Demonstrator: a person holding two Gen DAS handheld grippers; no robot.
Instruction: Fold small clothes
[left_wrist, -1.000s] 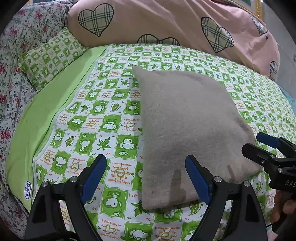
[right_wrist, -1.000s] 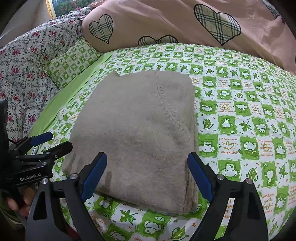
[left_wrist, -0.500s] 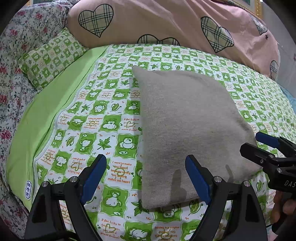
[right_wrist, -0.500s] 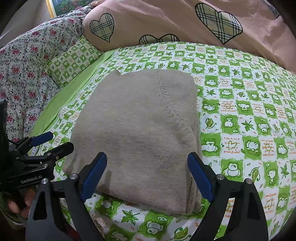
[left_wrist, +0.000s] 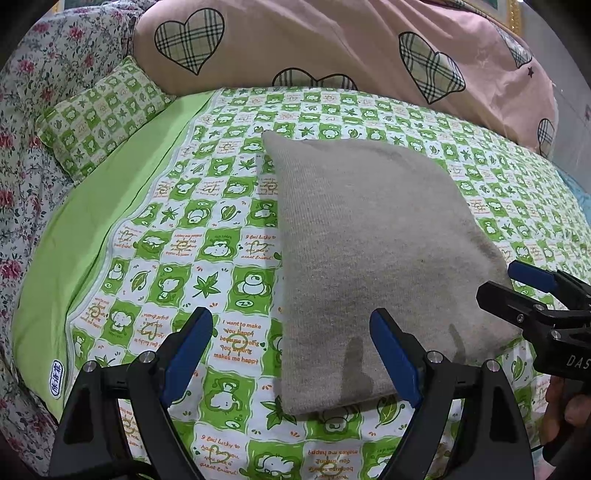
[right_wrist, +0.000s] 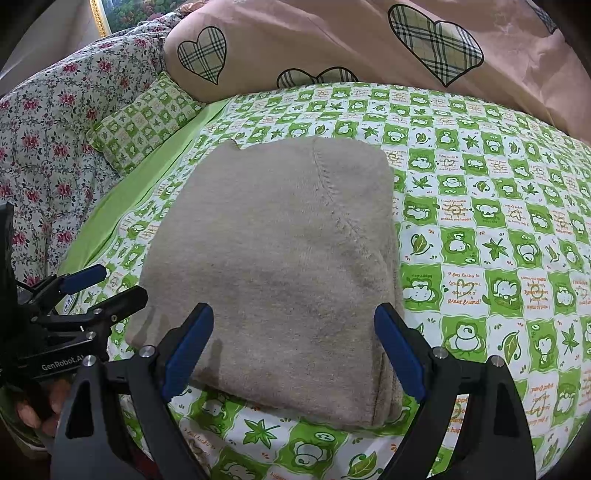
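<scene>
A folded grey knit (left_wrist: 369, 258) lies flat on the green-checked bedsheet (left_wrist: 221, 251), with a stitched seam showing on its top in the right wrist view. The left gripper (left_wrist: 291, 354) hangs with its fingers spread wide and empty over the knit's near left corner. The right gripper (right_wrist: 295, 350) is likewise spread and empty, above the knit's near edge. A small green pillow (left_wrist: 99, 114) lies at the far left, beside a floral quilt (right_wrist: 44, 140). A pink duvet (left_wrist: 332, 48) with plaid hearts is heaped along the far side.
</scene>
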